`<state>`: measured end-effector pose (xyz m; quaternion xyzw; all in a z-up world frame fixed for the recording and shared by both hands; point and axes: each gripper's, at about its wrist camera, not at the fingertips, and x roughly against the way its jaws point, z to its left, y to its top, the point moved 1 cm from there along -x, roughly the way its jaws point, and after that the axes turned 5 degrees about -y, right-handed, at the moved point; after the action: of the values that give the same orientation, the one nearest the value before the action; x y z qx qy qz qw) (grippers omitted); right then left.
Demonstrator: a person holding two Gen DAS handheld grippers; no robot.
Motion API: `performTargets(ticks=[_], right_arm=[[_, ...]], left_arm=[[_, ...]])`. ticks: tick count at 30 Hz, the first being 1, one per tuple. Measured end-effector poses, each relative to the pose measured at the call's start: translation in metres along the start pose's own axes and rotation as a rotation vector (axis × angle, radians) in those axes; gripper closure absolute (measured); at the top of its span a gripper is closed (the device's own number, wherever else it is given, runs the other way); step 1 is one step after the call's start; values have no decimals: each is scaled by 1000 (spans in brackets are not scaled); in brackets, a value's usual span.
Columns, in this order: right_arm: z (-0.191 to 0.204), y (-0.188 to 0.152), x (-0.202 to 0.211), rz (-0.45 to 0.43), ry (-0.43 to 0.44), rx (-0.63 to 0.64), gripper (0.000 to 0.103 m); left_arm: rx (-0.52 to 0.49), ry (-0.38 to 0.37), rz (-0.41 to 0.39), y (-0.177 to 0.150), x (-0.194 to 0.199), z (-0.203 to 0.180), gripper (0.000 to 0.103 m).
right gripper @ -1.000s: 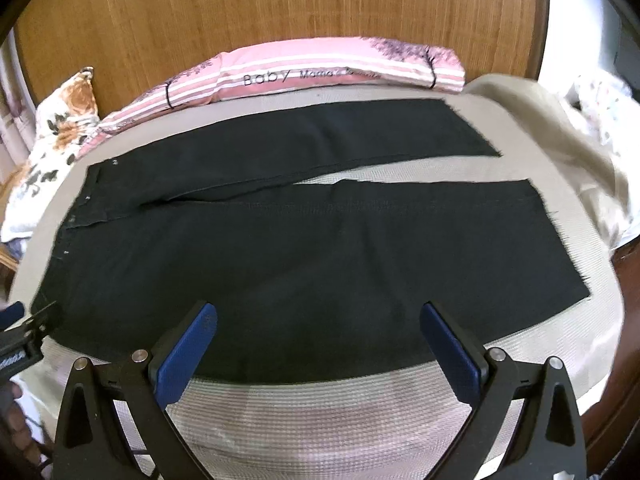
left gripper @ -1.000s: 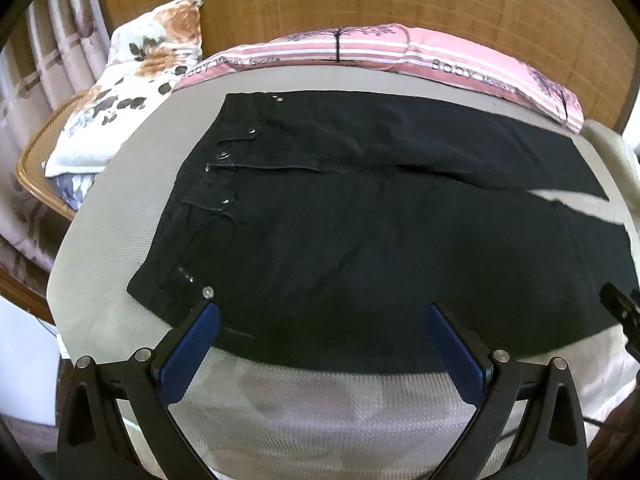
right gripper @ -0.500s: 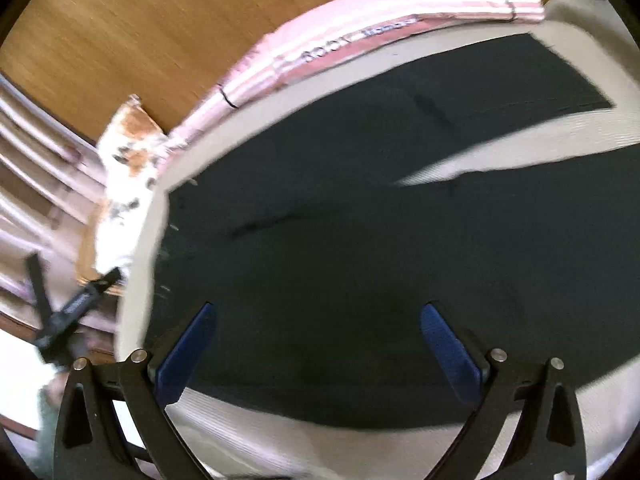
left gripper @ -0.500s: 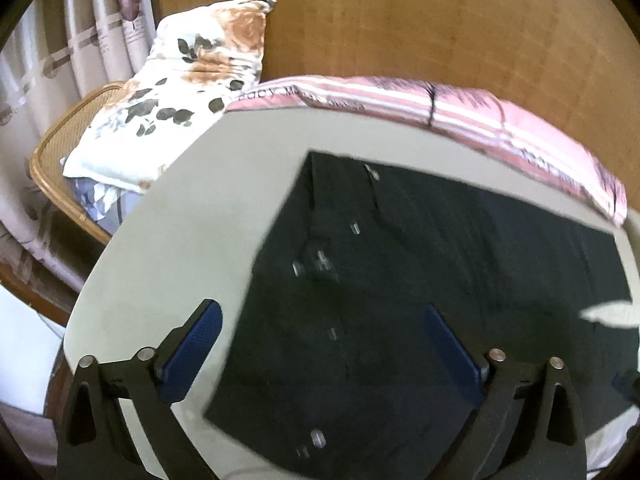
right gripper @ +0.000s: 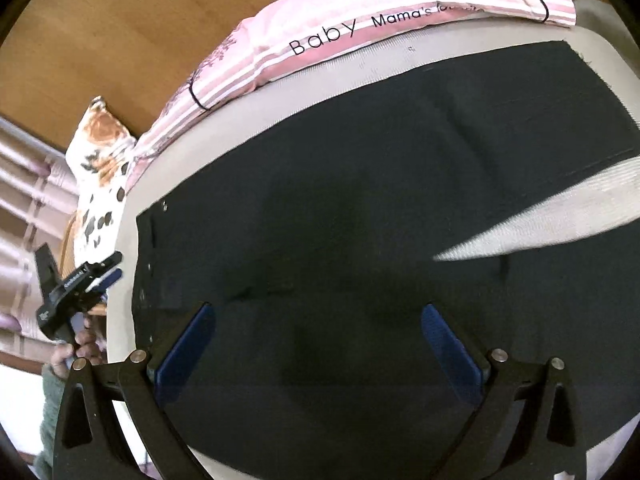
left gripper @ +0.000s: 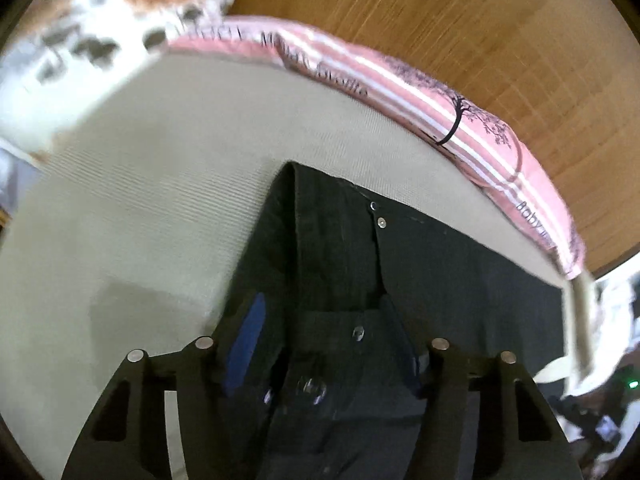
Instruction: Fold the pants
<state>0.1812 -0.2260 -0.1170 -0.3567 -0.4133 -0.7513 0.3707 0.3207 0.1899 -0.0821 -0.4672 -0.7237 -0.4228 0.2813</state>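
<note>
Lying flat on the beige ribbed bed cover [left gripper: 168,184], the black denim pants [right gripper: 360,208] spread across most of the right wrist view, waistband to the left and the two legs running right with a pale wedge of cover showing between them. The left gripper [left gripper: 320,340] sits low over the waistband end: its blue-padded fingers [left gripper: 244,344] straddle the dark cloth, with metal rivets and a button between them. The jaws stand partly apart, and it is unclear whether they pinch the fabric. In the right wrist view that same gripper shows at the bed's left edge, held in a hand. The right gripper [right gripper: 320,344] hovers above the seat area with its jaws spread wide, nothing between the blue pads [right gripper: 448,344]. A pink striped pillow with printed lettering [right gripper: 360,28] lies along the far edge against the wooden headboard [left gripper: 480,32], and a white floral cushion [right gripper: 100,164] sits at the left corner.
</note>
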Motion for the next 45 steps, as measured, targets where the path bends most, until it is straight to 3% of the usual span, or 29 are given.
performTargets(ticks=[7,13,19,35,39,45], right_arm=[[11,18,-14,-27,-14,36,0],[19,24,-34,-8,-18,51,0],[20,22,-47,8,-20,62,0],[8,33,-47,-29,-25,56,0],[4,37,-47,-35,-34,60,0],[2,50,-47,-44,-54,165,0]], left_arm=[[57,-131,75,20,-33,18,65],[61,-189,94,28,-36,18,81],[40,-230,94,35,-35,15,81],[63,-280,115,70,-92,14,81],[21,-246,97,67,-94,6,93],[-29,-276,4,61,-69,-10,96]])
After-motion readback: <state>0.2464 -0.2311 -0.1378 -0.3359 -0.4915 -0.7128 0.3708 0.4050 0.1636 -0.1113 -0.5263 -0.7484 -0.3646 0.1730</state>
